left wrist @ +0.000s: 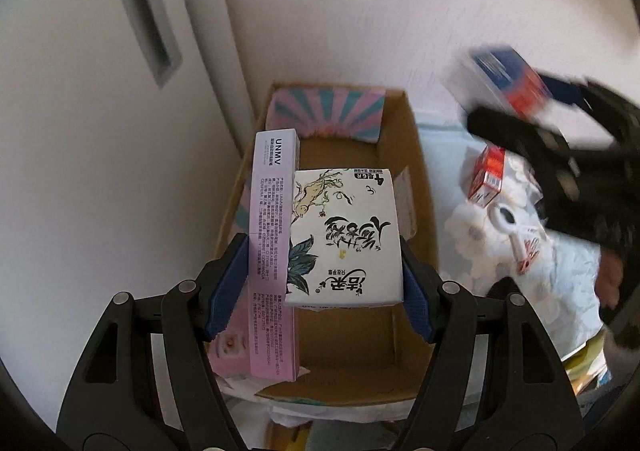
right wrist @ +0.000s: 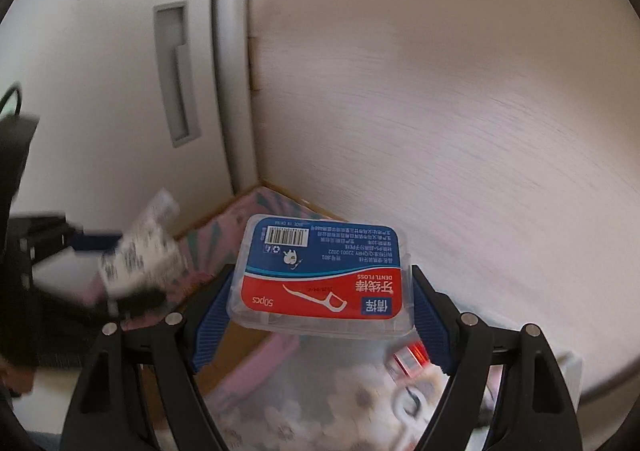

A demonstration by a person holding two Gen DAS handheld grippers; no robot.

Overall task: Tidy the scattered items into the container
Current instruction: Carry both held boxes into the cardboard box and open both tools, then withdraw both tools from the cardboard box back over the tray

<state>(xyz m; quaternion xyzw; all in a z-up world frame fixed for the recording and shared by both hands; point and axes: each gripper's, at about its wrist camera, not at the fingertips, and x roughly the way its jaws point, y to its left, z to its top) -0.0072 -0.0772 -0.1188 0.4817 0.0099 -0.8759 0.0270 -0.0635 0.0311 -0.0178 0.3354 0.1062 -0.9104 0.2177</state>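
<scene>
My left gripper (left wrist: 324, 271) is shut on two boxes held side by side above the open cardboard box (left wrist: 416, 155): a white illustrated box (left wrist: 348, 235) and a long pink box (left wrist: 272, 243). My right gripper (right wrist: 320, 303) is shut on a clear dental floss box (right wrist: 320, 275) with a blue and red label, held in the air. In the left wrist view the right gripper (left wrist: 532, 119) is blurred at the right with the floss box (left wrist: 504, 75). In the right wrist view the left gripper (right wrist: 120, 271) is blurred at the left, over the cardboard box.
A pink and teal item (left wrist: 328, 111) stands at the cardboard box's far end. To its right, a small red box (left wrist: 488, 175) and a white item (left wrist: 508, 223) lie on a floral cloth (left wrist: 476, 243). A white wall and a door with a recessed handle (right wrist: 176, 75) stand behind.
</scene>
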